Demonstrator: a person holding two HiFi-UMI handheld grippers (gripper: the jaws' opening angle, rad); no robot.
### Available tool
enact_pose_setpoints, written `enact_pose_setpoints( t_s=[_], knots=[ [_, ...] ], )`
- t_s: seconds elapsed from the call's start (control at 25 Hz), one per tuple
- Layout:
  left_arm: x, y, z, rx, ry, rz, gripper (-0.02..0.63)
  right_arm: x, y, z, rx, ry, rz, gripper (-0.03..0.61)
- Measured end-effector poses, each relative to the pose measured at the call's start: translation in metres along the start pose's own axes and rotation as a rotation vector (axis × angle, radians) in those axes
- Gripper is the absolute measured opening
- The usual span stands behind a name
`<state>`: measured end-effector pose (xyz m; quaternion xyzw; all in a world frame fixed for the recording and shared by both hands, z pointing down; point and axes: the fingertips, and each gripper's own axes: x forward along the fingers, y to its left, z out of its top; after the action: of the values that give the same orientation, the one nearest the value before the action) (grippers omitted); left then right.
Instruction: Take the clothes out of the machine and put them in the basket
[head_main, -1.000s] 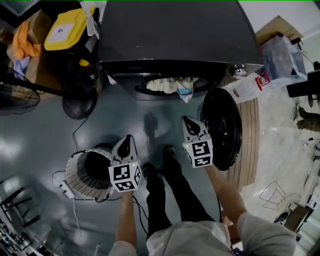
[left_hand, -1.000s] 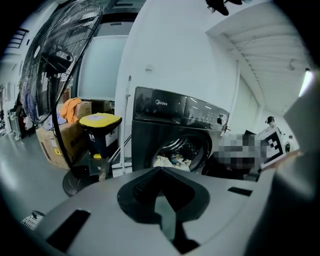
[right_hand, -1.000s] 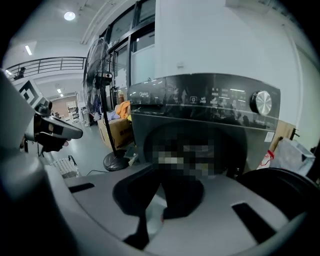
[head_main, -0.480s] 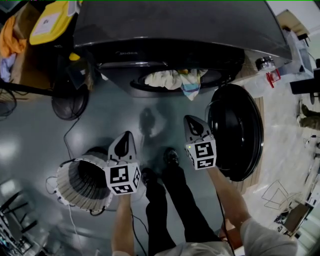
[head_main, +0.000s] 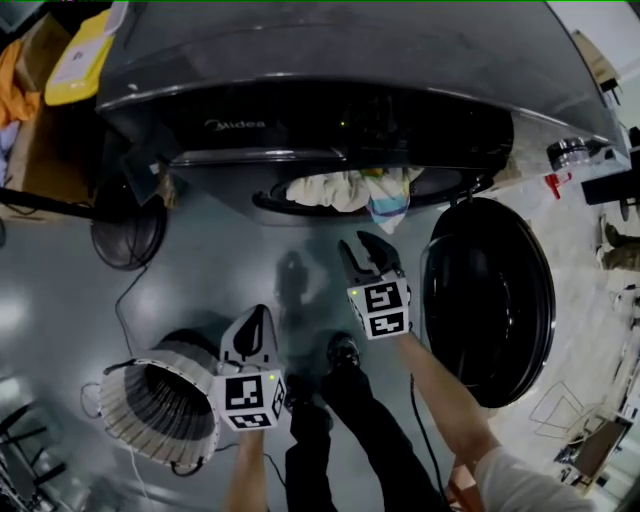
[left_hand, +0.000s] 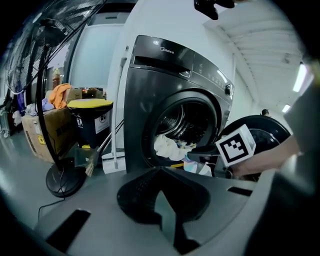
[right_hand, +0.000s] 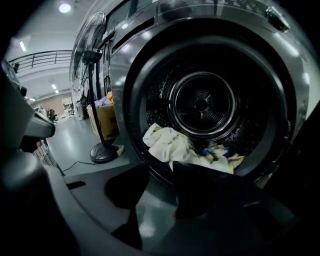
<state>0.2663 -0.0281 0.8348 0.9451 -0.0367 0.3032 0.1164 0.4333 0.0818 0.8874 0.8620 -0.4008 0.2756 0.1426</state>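
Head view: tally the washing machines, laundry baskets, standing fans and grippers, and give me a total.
Dark grey front-loading washing machine: 1
White ribbed round laundry basket: 1
Black standing fan: 1
Hand-held grippers: 2 (left gripper, right gripper)
Total: 5

Count, laundry corner.
One dark grey front-loading washing machine (head_main: 350, 60); one heap of pale clothes (head_main: 345, 188), pieces uncountable; one white ribbed round basket (head_main: 150, 410); one black pedestal fan (head_main: 127, 232); two grippers: left gripper (head_main: 253, 322), right gripper (head_main: 362, 252).
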Motion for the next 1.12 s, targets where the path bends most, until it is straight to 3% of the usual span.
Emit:
enact_pose_setpoints(
  t_s=[0.2, 0.44, 0.6, 0.84, 1.0, 1.12],
  knots=[
    [0.016, 0.008, -0.013, -0.014, -0.013, 0.003, 0.017, 0.047, 0.000, 0.020, 0.046, -0.112, 0.050, 0.384],
    [0.026, 0.020, -0.028, 0.009, -0.001, 0.015, 0.017, 0.101, -0.019, 0.031, 0.134, -0.133, 0.020, 0.437],
    [0.031, 0.034, -0.038, 0.009, 0.018, 0.040, 0.017, 0.133, -0.027, 0.027, 0.140, -0.111, -0.005, 0.437],
    [0.037, 0.049, -0.040, -0.004, -0.026, 0.056, 0.017, 0.160, -0.025, 0.004, 0.103, -0.016, -0.030, 0.417],
    [0.038, 0.051, -0.044, -0.011, -0.022, 0.058, 0.017, 0.162, -0.026, -0.003, 0.060, 0.014, -0.062, 0.223],
    [0.038, 0.053, -0.045, -0.014, -0.022, 0.061, 0.017, 0.159, -0.025, 0.000, 0.054, 0.023, -0.036, 0.148]
  ],
)
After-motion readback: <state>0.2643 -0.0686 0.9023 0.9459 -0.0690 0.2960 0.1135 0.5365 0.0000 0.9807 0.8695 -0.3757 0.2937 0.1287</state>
